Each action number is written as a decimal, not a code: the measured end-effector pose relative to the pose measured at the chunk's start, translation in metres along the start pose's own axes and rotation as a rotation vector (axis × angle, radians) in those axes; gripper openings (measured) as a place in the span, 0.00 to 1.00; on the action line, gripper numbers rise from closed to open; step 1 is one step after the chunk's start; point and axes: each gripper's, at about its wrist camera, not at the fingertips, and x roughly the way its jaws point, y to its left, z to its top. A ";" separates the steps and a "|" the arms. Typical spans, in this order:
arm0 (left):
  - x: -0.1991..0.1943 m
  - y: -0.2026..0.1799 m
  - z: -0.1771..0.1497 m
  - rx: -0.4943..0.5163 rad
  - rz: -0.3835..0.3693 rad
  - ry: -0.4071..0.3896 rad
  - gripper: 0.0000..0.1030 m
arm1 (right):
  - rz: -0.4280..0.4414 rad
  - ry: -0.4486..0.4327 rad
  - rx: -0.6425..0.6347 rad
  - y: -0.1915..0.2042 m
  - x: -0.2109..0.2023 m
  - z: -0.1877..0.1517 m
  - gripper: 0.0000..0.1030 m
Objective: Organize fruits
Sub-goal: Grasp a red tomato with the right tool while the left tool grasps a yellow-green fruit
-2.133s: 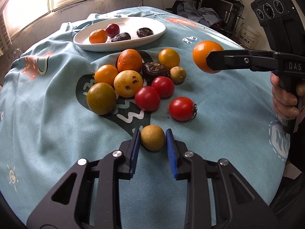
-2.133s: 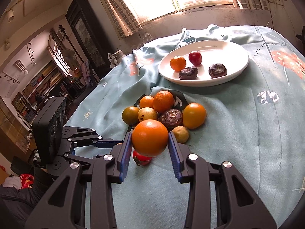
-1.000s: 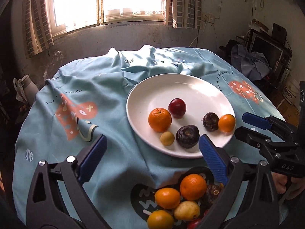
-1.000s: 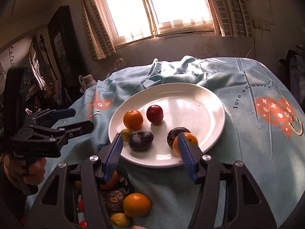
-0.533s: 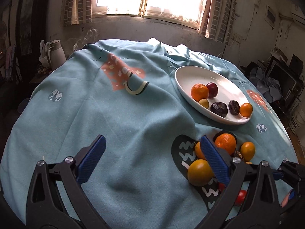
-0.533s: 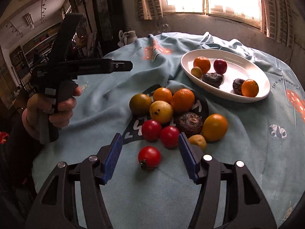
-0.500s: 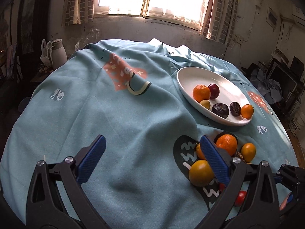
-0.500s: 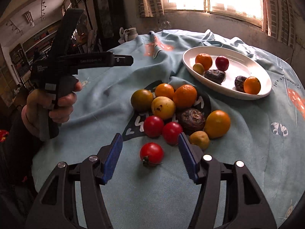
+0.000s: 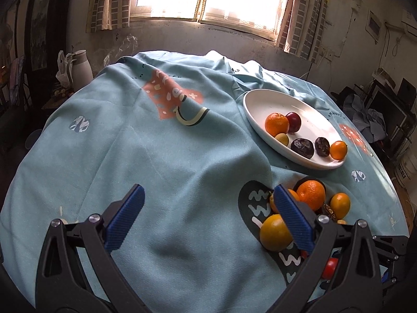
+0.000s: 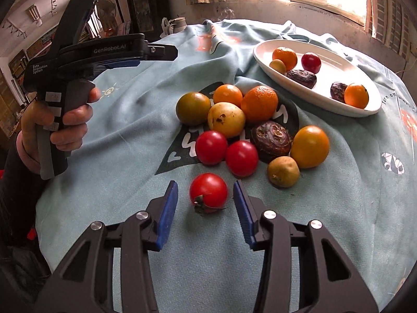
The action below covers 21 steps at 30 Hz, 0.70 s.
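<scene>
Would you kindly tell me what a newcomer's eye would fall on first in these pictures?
Probably the lone red tomato between the right gripper's blue pads, whose jaws have just been closing but do not touch it. Behind it lies a bright heap of fruit on the blue cloth, and farther back the white plate holding six pieces.

left gripper (image 9: 206, 216) spread wide, right gripper (image 10: 206, 203) narrowing, empty

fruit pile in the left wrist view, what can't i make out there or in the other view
- Left wrist view: the pile is partly hidden behind the left gripper's own right jaw; the red tomatoes show only as slivers.
- Left wrist view: the right gripper is cut off by the frame edge, so its jaws cannot be read there.
- Right wrist view: the underside of the lone tomato faces the tablecloth.
- Right wrist view: the left gripper's jaws appear edge-on, so their gap is unclear.
</scene>
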 end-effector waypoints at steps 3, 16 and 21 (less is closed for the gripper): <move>0.000 0.000 0.000 0.000 -0.001 -0.001 0.98 | 0.002 0.007 0.005 -0.001 0.001 0.000 0.39; -0.014 -0.028 -0.014 0.237 -0.145 0.018 0.89 | 0.073 -0.117 0.151 -0.029 -0.026 0.006 0.30; -0.004 -0.051 -0.036 0.376 -0.202 0.100 0.45 | 0.066 -0.154 0.208 -0.041 -0.035 0.007 0.30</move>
